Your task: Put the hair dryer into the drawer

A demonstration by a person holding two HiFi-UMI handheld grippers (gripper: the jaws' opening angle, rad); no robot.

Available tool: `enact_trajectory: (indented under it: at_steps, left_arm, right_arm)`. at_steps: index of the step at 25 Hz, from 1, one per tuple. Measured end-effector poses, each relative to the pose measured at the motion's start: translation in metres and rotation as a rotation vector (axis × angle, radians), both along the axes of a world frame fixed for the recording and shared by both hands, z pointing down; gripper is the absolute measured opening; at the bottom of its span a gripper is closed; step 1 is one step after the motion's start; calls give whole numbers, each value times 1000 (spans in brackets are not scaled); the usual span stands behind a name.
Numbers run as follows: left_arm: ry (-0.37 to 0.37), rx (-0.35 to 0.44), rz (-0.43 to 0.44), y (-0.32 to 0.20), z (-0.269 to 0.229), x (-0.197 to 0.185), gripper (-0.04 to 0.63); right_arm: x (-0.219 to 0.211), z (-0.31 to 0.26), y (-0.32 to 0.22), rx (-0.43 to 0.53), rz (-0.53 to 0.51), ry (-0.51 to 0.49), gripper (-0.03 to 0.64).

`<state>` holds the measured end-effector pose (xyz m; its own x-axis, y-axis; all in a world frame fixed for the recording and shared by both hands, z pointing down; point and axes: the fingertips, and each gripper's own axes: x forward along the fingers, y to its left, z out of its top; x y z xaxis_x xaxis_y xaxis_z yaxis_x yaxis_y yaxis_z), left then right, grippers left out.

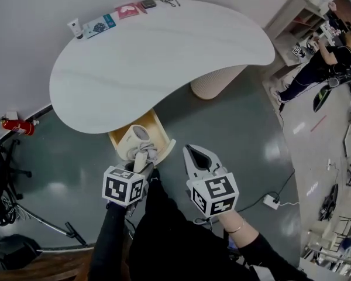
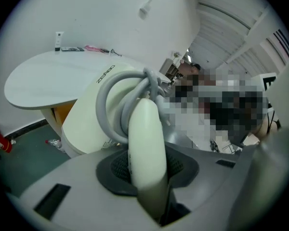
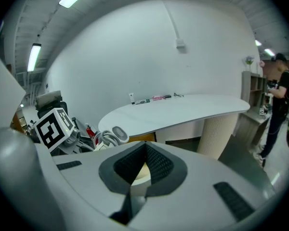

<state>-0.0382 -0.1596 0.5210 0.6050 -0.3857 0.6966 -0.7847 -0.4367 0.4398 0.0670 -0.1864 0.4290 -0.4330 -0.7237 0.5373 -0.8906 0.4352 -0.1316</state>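
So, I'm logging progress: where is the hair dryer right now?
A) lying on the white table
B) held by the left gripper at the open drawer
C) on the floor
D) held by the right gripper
B: the left gripper is shut on the handle of the hair dryer, right at the open wooden drawer under the table.

Glossy cream plastic hair dryer (image 2: 144,138), smooth white tabletop (image 1: 164,57), wooden drawer (image 1: 157,124)

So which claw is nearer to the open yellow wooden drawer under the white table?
Left. The left claw holds the cream hair dryer right at the open yellow wooden drawer. The right claw is off to the drawer's right, over the grey floor.
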Motion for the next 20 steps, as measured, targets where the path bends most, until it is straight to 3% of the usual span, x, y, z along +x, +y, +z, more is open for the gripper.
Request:
enact_trajectory:
  at_steps: [12, 20]
  left_arm:
    - [-55, -206, 195, -19, 47, 9, 120]
    - [-91, -310, 263, -28, 78, 10, 120]
  right_arm:
    - [4, 19, -46, -58, 67, 7, 2]
    - [6, 39, -63, -108, 84, 21, 2]
